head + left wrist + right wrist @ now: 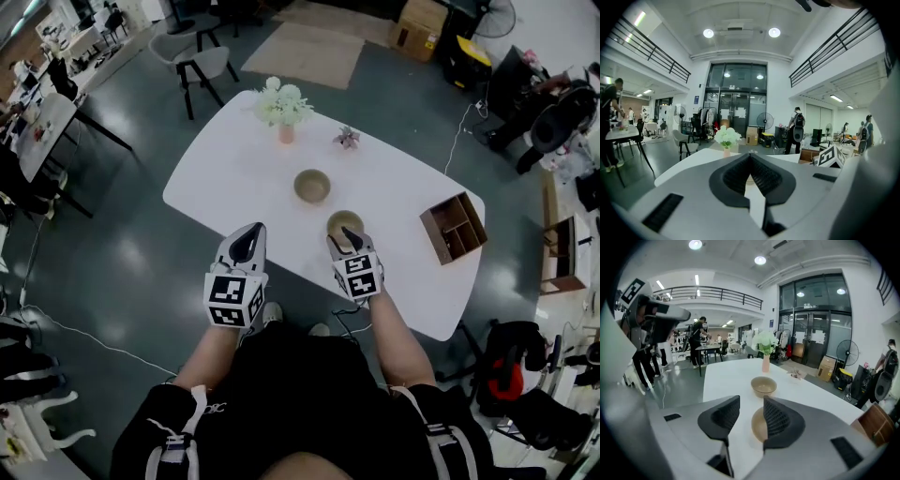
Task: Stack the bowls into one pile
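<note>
Two tan bowls stand on the white table. The far bowl sits near the table's middle. The near bowl is close to the front edge. My right gripper hovers at the near bowl, open, with the bowl's rim showing in the gap and the rest hidden behind the right-hand jaw; I see no pad pressing on it. To the left of that bowl, my left gripper is at the table's front edge, shut and empty.
A vase of white flowers and a small pink sprig stand at the table's far side. An open wooden box lies at the right end. Chairs, desks and people are around the room.
</note>
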`<action>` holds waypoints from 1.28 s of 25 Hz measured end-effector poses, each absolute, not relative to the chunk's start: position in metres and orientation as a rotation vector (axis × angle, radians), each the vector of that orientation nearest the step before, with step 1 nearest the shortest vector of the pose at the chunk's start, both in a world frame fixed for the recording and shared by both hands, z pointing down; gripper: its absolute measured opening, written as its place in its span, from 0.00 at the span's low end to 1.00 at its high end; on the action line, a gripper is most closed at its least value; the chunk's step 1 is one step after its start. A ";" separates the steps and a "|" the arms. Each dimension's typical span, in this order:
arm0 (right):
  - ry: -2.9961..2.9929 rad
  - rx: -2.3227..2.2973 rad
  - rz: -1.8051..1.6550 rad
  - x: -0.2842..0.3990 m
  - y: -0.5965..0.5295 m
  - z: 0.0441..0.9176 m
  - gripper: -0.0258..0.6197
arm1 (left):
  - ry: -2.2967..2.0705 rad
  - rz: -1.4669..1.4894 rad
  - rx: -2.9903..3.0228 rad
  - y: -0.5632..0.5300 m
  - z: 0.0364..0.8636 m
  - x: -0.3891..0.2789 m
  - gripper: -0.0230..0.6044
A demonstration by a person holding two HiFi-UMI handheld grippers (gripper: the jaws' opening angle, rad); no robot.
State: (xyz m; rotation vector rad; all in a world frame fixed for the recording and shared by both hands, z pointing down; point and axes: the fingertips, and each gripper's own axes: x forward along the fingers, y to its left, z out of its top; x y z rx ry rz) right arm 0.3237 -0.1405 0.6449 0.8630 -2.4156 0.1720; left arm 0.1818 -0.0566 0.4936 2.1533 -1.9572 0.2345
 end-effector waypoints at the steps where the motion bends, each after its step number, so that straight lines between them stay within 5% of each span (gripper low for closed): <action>1: -2.393 0.847 0.169 0.321 -0.142 0.654 0.31 | -1.967 0.233 2.142 -0.055 0.494 0.178 0.06; 15: -1.924 0.652 0.016 0.330 -0.156 0.770 0.25 | -2.095 0.195 2.041 -0.046 0.485 0.132 0.06; 19: -1.884 0.649 -0.045 0.329 -0.159 0.769 0.09 | -2.105 0.186 2.037 -0.046 0.482 0.125 0.06; 32: -1.927 0.714 -0.218 0.312 -0.186 0.717 0.08 | -2.094 0.166 2.056 -0.050 0.481 0.122 0.06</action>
